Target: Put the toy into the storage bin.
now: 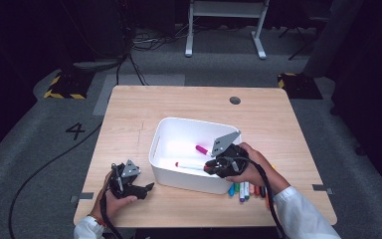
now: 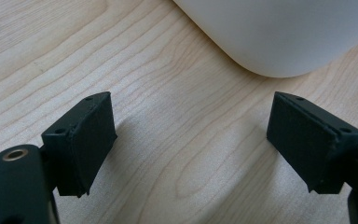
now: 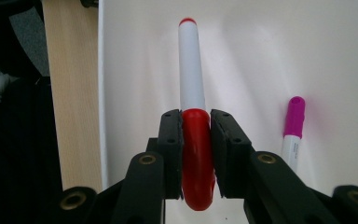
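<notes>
clamped between the right gripper's [image 3: 196, 154] pads, the red marker [image 3: 192, 93] sticks straight out ahead over the white bin's [image 1: 165, 174] floor, with a magenta marker [image 3: 292, 126] lying just to its right. left gripper [image 2: 191, 144] rests on the wooden table [image 2: 158, 116], jaws wide apart and empty, the bin's corner just ahead.

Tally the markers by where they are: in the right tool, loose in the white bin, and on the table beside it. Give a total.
Held in the right tool, red-capped marker: 1
Loose in the white bin, magenta-capped marker: 1
On the table beside the bin, the marker cluster: at least 5, partly hidden by the hand
Total: at least 7
</notes>
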### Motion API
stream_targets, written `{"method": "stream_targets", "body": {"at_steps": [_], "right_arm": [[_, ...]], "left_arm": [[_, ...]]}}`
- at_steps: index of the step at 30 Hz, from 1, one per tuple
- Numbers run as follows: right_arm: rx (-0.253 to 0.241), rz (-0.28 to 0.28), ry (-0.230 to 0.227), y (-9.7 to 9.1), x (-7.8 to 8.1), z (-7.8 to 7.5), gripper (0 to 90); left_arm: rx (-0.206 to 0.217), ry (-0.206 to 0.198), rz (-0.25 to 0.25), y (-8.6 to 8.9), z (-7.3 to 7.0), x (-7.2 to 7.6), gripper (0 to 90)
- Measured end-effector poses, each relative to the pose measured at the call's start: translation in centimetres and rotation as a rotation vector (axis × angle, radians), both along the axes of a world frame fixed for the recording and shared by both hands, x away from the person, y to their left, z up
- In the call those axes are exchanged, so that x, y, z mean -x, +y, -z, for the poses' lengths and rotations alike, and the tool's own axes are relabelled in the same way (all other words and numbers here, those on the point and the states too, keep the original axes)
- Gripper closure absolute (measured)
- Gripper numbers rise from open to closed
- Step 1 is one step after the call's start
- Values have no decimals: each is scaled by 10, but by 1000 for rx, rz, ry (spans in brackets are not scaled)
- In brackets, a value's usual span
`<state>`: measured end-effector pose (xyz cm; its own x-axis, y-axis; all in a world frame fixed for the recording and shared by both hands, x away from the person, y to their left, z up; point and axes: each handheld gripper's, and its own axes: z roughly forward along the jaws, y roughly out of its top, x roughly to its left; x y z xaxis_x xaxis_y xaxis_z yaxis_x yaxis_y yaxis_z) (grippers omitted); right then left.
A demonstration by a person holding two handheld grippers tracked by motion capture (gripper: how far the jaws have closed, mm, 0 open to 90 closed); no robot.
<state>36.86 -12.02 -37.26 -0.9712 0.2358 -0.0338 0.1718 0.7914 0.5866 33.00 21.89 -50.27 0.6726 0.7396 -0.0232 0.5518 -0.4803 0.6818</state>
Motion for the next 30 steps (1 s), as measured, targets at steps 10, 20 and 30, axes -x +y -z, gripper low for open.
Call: {"method": "stream_targets", "body": {"at_steps": [10,20,30], "right_arm": [[-7,8,-16,0,1,0,704],[-111,108,-59,-19,0,-13,592],[-192,257,-204,-63,16,-34,424]], "left_arm": [[1,0,0,0,0,0,155],[1,0,0,0,0,0,154],[1,0,-1,0,0,0,154]]}}
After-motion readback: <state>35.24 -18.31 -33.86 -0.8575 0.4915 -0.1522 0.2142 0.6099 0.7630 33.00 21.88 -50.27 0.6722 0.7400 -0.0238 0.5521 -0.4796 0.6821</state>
